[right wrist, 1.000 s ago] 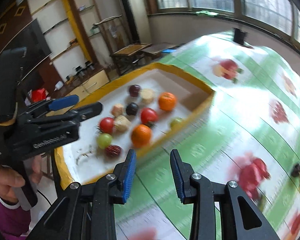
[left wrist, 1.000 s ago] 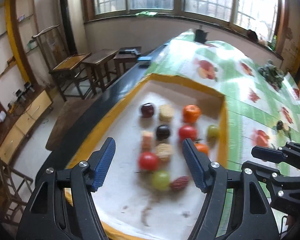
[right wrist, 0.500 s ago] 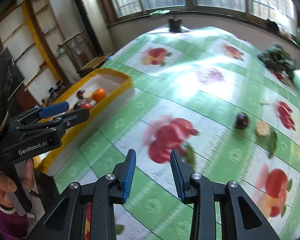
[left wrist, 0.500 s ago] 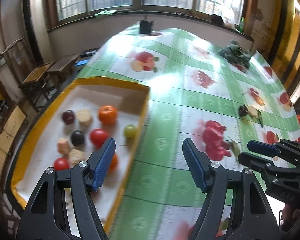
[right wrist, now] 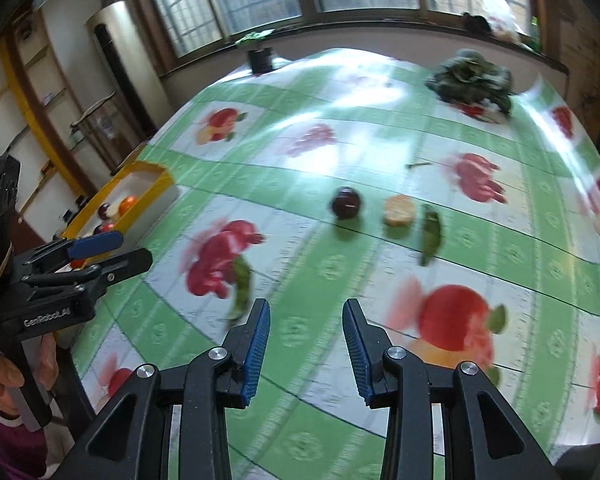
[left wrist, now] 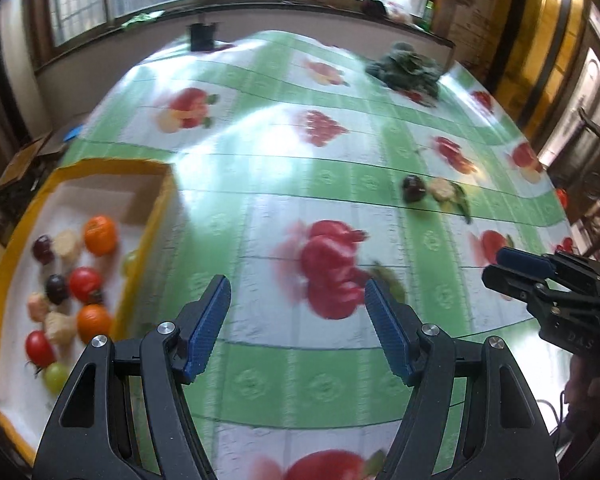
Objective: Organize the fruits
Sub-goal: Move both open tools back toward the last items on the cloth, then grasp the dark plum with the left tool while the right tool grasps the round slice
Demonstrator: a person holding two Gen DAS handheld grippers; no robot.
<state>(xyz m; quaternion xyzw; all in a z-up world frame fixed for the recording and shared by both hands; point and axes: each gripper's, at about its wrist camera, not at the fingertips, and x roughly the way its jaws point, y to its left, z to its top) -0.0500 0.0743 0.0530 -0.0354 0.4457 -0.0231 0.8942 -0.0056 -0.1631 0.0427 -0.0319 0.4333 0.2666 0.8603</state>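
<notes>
A yellow-rimmed box point(left wrist: 156, 216) at the left of the left wrist view holds several small fruits: orange, red, dark and green ones. On the green fruit-print tablecloth lie a dark plum point(right wrist: 346, 203) and a pale round piece point(right wrist: 398, 210), side by side, well ahead of both grippers. My left gripper point(left wrist: 296, 320) stands open over printed cloth with nothing between its fingers. The jaws of my right gripper point(right wrist: 306, 336) are narrow and opening, also with nothing between them. Each gripper shows in the other's view: the right gripper point(left wrist: 516, 268) and the left gripper point(right wrist: 100, 248).
A green pod-like shape point(right wrist: 430, 236) lies right of the pale piece; I cannot tell whether it is real or printed. A leafy green bundle point(right wrist: 472, 76) sits at the far right of the table and a dark cup point(left wrist: 202, 36) at its far edge. A hand point(right wrist: 4, 376) holds the left gripper.
Both grippers have swung right, away from the box and out over the tablecloth. The box has slid to the left edge of both views, and the plum and pale piece now lie ahead.
</notes>
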